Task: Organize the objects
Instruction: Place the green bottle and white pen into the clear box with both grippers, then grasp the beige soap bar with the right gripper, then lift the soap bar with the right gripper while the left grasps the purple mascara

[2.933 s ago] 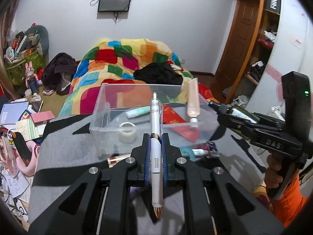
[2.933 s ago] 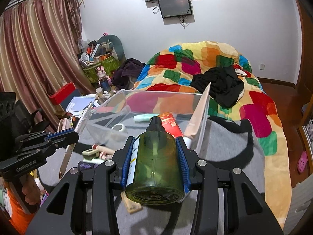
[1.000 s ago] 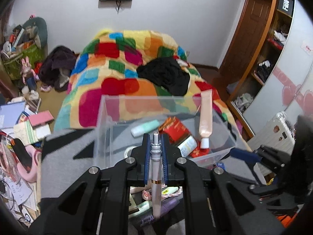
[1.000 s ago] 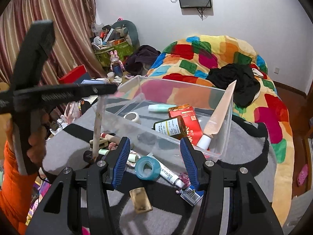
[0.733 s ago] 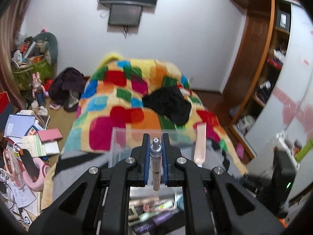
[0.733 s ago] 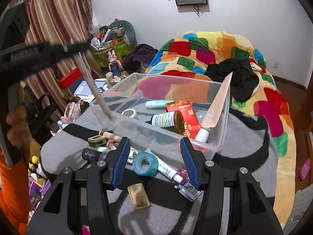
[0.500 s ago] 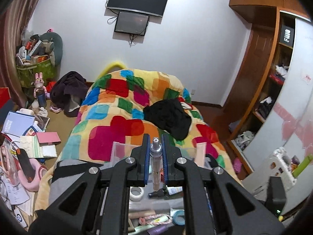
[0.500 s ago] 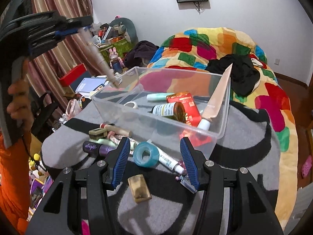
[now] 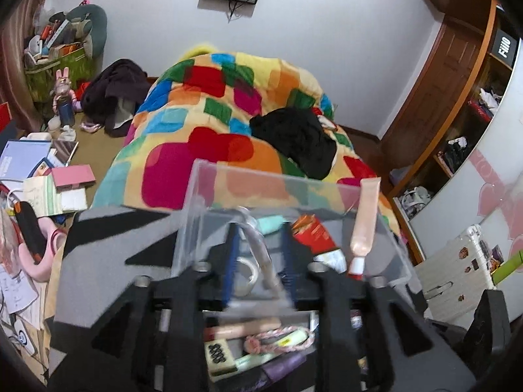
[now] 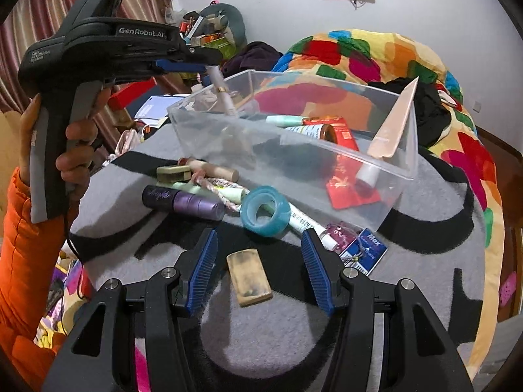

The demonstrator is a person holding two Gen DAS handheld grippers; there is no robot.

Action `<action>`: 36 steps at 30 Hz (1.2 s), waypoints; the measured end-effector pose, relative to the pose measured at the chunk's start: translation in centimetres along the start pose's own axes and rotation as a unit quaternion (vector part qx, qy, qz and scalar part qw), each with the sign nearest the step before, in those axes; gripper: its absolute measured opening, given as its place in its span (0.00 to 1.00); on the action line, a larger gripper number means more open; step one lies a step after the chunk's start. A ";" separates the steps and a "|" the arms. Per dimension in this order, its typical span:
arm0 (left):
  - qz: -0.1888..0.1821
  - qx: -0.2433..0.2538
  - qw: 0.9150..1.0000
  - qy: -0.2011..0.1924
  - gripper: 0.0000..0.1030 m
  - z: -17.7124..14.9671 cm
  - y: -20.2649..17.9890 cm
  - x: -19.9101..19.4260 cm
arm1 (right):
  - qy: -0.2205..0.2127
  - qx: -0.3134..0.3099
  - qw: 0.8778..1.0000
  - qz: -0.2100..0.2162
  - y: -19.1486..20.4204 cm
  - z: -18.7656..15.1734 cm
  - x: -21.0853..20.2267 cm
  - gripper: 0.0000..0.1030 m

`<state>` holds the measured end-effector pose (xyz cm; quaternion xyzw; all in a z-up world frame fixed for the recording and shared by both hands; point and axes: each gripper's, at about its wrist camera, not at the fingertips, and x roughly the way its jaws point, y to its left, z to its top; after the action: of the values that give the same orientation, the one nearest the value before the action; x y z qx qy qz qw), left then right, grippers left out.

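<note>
The left gripper (image 10: 196,65), jaws opening, hangs over the clear plastic bin (image 10: 385,166); a slim white pen (image 10: 224,93) tilts between them. On grey fuzzy cloth (image 10: 278,333) lie a purple tube (image 10: 183,202), teal tape ring (image 10: 264,210) and tan block (image 10: 249,278). The right gripper (image 10: 258,271) gapes empty around the block.

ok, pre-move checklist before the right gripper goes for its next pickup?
1. Pen over the bin, not the blanket: ok.
2. Left gripper letting go: fingers opening, pen between them, tilted, tip down into the bin. Fully free: cannot tell.
3. Right gripper empty and open: ok.
4. Target between the right fingers: the tan block lies there on the blanket; ok.
5. Tape roll just beyond the block, apart from it: ok.
6. Left gripper out of the right one's path: ok, it is up at the bin's far left corner.
</note>
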<state>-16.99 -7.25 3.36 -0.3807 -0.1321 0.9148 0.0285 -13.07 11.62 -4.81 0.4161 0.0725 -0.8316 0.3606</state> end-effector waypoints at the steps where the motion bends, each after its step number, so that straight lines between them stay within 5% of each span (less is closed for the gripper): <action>1: 0.004 0.003 1.000 -0.002 0.38 -0.2 0.1 -0.1 | 0.002 -0.001 1.000 -0.002 0.0 -0.1 0.1 0.48; 16: 0.021 0.085 0.996 0.032 0.61 -7.6 -0.6 -2.5 | 0.022 -0.010 1.000 -0.015 0.2 -1.8 1.0 0.48; 20: 0.017 0.089 0.994 0.061 0.61 -9.9 0.0 -2.0 | 0.026 -0.020 0.999 -0.018 0.7 -2.2 1.3 0.48; 27: 0.002 0.077 0.993 0.087 0.61 -11.7 0.1 -0.7 | 0.019 -0.029 0.999 -0.024 1.2 -2.3 1.3 0.22; 36: -0.042 0.082 0.991 0.095 0.50 -13.8 -1.5 -1.9 | 0.012 -0.017 1.000 -0.022 0.9 -2.4 1.3 0.21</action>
<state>-5.98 -3.06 -4.29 -0.4561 -0.0690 0.8804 0.1100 -11.43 11.27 -7.16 0.4185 0.1004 -0.8329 0.3480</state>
